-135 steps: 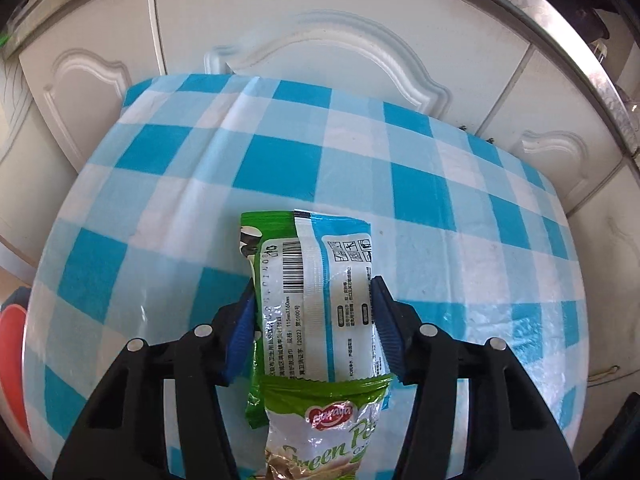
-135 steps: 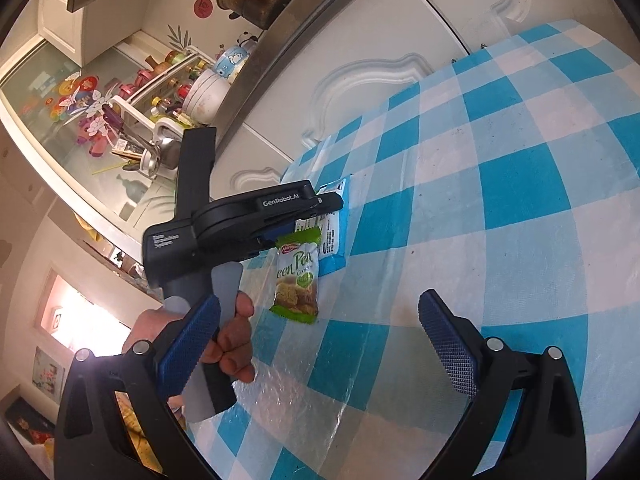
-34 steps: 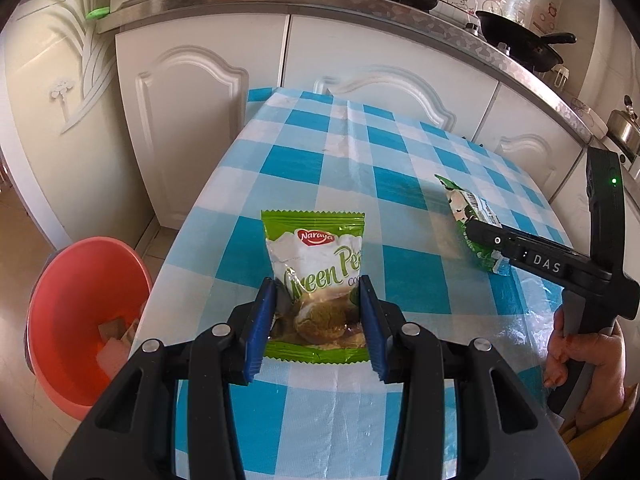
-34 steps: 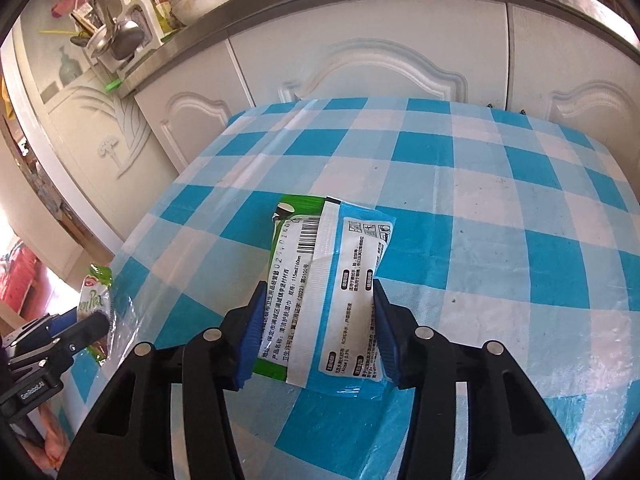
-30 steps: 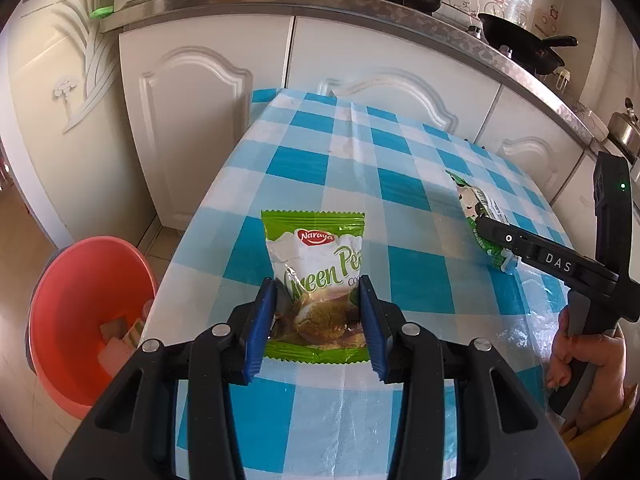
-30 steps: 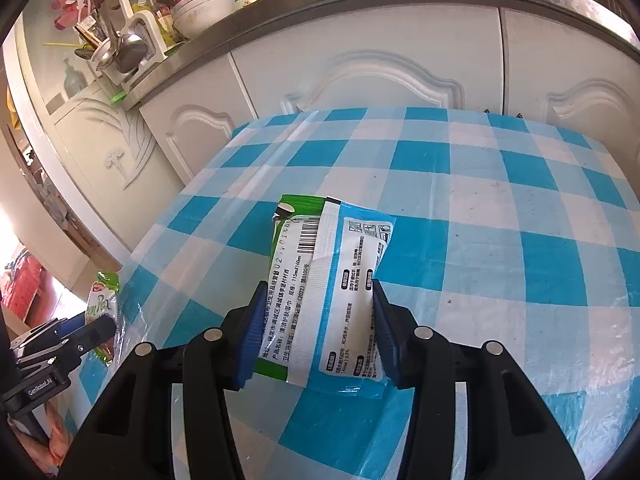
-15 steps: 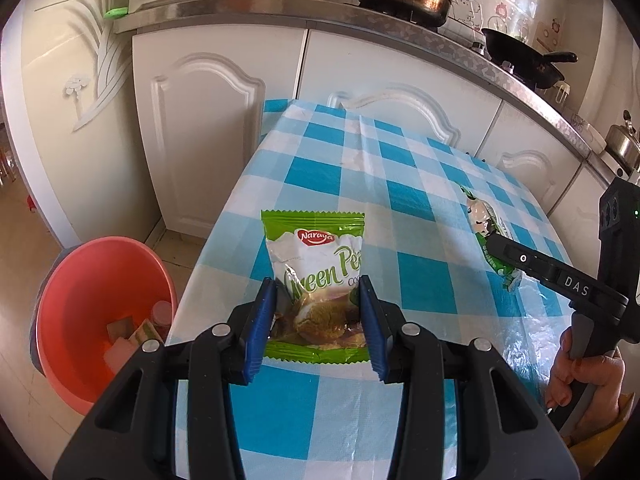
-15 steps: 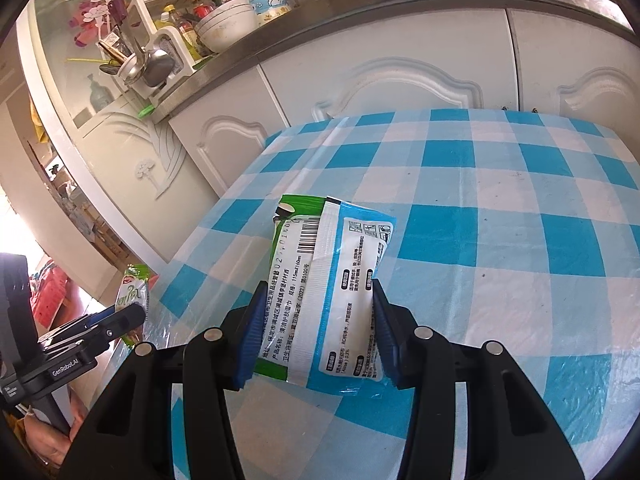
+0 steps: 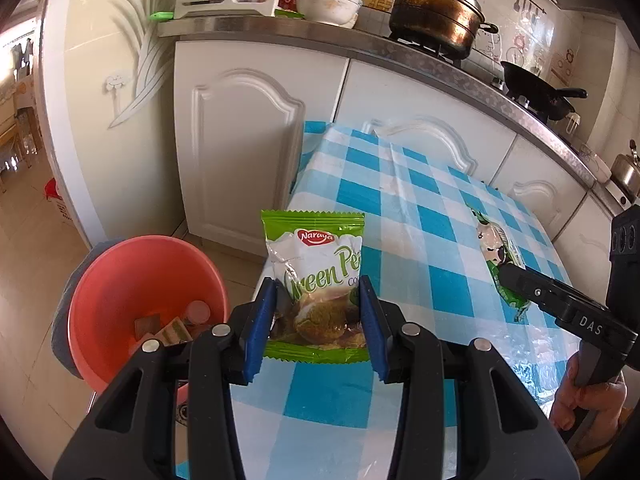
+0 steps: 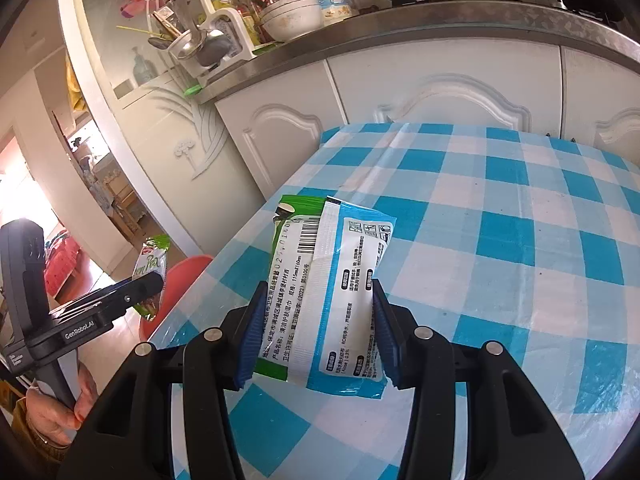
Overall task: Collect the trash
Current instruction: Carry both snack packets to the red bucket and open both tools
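Note:
My left gripper (image 9: 316, 328) is shut on a green pea snack packet (image 9: 316, 276) and holds it in the air over the table's left edge, beside a red bin (image 9: 132, 292) on the floor. The packet (image 10: 152, 264) and the left gripper (image 10: 144, 284) also show in the right wrist view. My right gripper (image 10: 316, 328) is shut on a white, blue and green wipes pack (image 10: 328, 292) and holds it above the table. The pack (image 9: 498, 256) shows edge-on in the left wrist view, in the right gripper (image 9: 512, 276).
The table (image 9: 420, 216) has a blue and white checked cloth. The red bin holds several bits of trash (image 9: 172, 328). White kitchen cabinets (image 9: 240, 152) stand behind the table, with a pot (image 9: 432, 16), bowls and a dish rack on the counter.
Both grippers have risen and drawn back from the table with their packets. The left one has moved towards the table's left edge, so the red bin shows larger and closer.

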The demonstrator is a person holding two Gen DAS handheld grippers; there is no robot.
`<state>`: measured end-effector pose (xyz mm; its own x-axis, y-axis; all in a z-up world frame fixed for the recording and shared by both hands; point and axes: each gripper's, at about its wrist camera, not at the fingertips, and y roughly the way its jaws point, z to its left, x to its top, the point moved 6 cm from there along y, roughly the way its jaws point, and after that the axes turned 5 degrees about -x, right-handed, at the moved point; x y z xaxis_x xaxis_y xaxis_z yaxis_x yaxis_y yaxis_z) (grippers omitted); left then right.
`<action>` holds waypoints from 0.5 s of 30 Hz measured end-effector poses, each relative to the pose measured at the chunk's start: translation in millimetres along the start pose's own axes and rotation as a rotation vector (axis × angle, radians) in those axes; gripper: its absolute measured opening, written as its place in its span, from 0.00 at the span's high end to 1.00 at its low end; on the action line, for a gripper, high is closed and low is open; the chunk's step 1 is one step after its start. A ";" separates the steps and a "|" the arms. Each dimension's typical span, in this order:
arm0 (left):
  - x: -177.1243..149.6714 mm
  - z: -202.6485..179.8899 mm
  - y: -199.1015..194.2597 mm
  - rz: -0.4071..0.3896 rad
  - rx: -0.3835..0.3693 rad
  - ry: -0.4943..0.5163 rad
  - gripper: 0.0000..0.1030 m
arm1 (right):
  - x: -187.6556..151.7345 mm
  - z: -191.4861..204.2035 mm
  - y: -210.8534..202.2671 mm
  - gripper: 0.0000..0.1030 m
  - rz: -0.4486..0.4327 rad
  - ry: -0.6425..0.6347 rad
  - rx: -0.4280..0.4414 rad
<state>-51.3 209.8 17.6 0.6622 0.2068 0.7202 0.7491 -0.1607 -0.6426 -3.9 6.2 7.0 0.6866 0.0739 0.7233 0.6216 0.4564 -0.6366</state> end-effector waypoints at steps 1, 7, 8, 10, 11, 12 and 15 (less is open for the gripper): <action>0.2 4.9 -3.0 -0.005 0.004 -0.008 0.58 | 0.0 4.4 -1.3 0.52 0.001 -0.007 0.004; 2.2 42.7 -23.9 -0.047 0.044 -0.064 0.58 | 0.8 32.2 -9.0 0.52 0.003 -0.048 0.030; 2.6 49.3 -27.1 -0.054 0.051 -0.073 0.58 | 1.2 37.5 -10.2 0.52 0.003 -0.060 0.033; 3.2 67.1 -35.4 -0.072 0.068 -0.103 0.58 | 1.4 49.4 -12.6 0.52 0.005 -0.078 0.044; 3.4 75.3 -39.0 -0.081 0.075 -0.117 0.58 | 1.8 55.8 -13.1 0.52 0.009 -0.085 0.051; 3.5 84.9 -42.8 -0.090 0.084 -0.133 0.58 | 2.2 62.4 -13.2 0.52 0.012 -0.092 0.060; 4.1 110.5 -52.3 -0.111 0.101 -0.179 0.58 | 3.9 83.4 -10.7 0.52 0.031 -0.100 0.101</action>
<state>-89.7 325.7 25.3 0.5552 0.3875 0.7360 0.8059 -0.0317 -0.5913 -39.3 75.6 39.0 0.6609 0.1751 0.7298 0.5560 0.5388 -0.6328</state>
